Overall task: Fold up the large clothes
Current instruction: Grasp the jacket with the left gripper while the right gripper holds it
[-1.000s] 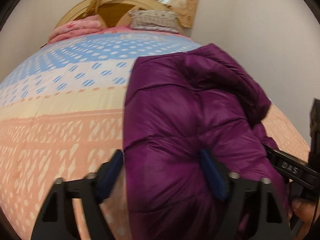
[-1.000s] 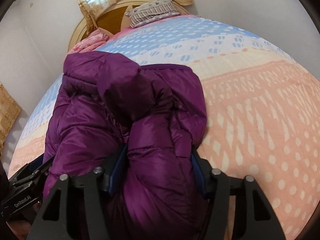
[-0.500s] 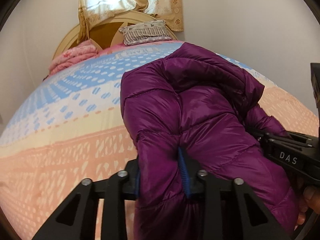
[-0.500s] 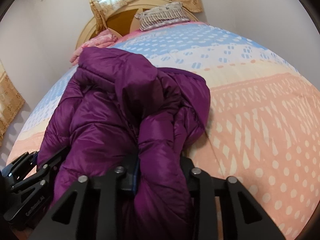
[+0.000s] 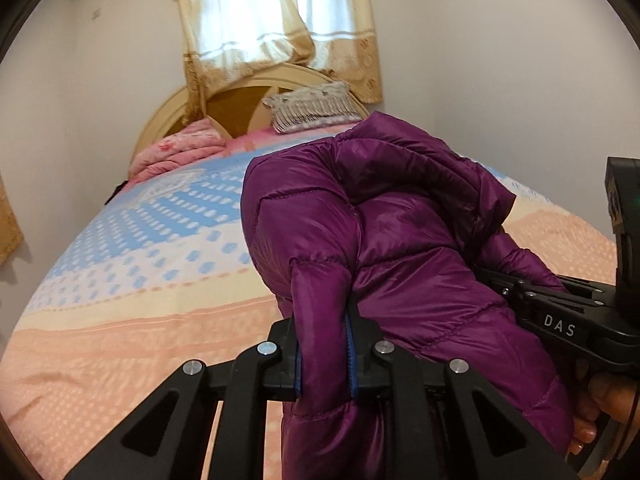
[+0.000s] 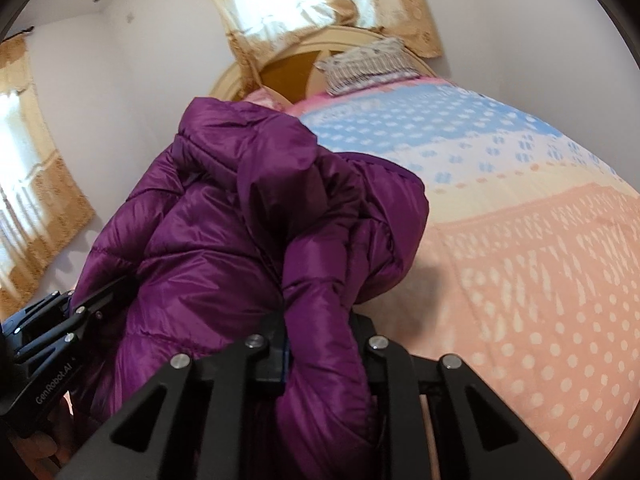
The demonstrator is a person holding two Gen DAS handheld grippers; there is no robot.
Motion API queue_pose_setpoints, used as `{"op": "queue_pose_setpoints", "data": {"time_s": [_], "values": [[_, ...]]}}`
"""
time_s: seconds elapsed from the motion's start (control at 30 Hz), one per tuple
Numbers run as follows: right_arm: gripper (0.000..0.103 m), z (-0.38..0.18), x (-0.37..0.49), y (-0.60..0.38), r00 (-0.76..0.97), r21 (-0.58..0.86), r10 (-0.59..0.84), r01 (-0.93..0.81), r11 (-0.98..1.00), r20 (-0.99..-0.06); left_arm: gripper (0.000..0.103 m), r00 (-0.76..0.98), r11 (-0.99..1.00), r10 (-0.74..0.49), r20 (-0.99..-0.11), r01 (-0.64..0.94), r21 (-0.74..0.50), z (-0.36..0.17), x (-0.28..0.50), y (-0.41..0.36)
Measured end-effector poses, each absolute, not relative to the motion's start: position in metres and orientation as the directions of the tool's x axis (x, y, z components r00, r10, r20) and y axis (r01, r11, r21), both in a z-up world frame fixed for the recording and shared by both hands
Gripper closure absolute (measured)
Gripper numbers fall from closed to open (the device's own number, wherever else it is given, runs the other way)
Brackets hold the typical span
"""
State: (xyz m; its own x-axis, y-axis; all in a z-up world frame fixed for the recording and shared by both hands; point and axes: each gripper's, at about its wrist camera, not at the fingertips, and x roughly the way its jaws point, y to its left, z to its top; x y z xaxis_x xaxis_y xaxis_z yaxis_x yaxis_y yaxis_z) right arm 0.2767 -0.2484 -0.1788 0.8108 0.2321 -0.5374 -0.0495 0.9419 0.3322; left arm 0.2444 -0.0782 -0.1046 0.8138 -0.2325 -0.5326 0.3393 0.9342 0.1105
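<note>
A purple puffer jacket (image 5: 404, 240) hangs bunched between both grippers, lifted off the near part of the bed (image 5: 132, 320). My left gripper (image 5: 325, 354) is shut on a fold of its near edge. My right gripper (image 6: 320, 344) is shut on another fold of the same jacket (image 6: 224, 232). Each view shows the other gripper at its side: the right one in the left wrist view (image 5: 560, 320), the left one in the right wrist view (image 6: 48, 344). The jacket's lower part is hidden behind the fingers.
The bed has a sheet (image 6: 540, 280) patterned peach, cream and blue. At its head are a striped pillow (image 5: 312, 112), a pink folded quilt (image 5: 180, 152) and a curved wooden headboard (image 5: 240, 92). A curtained window (image 5: 280, 20) is behind. Walls stand on both sides.
Both grippers closed on the jacket's near edge and raised it; the jacket rose off the sheet and bunched up, and both views tilted up toward the window.
</note>
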Motion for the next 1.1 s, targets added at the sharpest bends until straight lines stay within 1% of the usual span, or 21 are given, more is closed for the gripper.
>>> {"op": "queue_pose_setpoints", "data": {"time_s": [0.17, 0.3, 0.73, 0.93, 1.1], "values": [[0.082, -0.162, 0.279, -0.215, 0.808, 0.334, 0.295, -0.129, 0.934, -0.51, 0.088, 0.831, 0.955, -0.199, -0.52, 0.284, 0.089, -0.092, 0.235, -0.037], [0.082, -0.157, 0.279, -0.192, 0.796, 0.322, 0.335, -0.187, 0.928, -0.504, 0.088, 0.839, 0.966, -0.165, -0.519, 0.243, 0.085, -0.091, 0.23, -0.006], [0.082, -0.159, 0.304, -0.107, 0.738, 0.273, 0.424, -0.326, 0.905, -0.525, 0.089, 0.846, 0.992, -0.076, -0.527, 0.119, 0.048, -0.105, 0.222, 0.09], [0.082, -0.162, 0.309, -0.084, 0.715, 0.256, 0.444, -0.363, 0.896, -0.54, 0.089, 0.839, 0.996, -0.054, -0.542, 0.087, 0.036, -0.116, 0.223, 0.115], [0.082, -0.172, 0.315, -0.071, 0.688, 0.248, 0.448, -0.376, 0.893, -0.57, 0.089, 0.827, 0.997, -0.044, -0.56, 0.073, 0.03, -0.128, 0.224, 0.131]]}}
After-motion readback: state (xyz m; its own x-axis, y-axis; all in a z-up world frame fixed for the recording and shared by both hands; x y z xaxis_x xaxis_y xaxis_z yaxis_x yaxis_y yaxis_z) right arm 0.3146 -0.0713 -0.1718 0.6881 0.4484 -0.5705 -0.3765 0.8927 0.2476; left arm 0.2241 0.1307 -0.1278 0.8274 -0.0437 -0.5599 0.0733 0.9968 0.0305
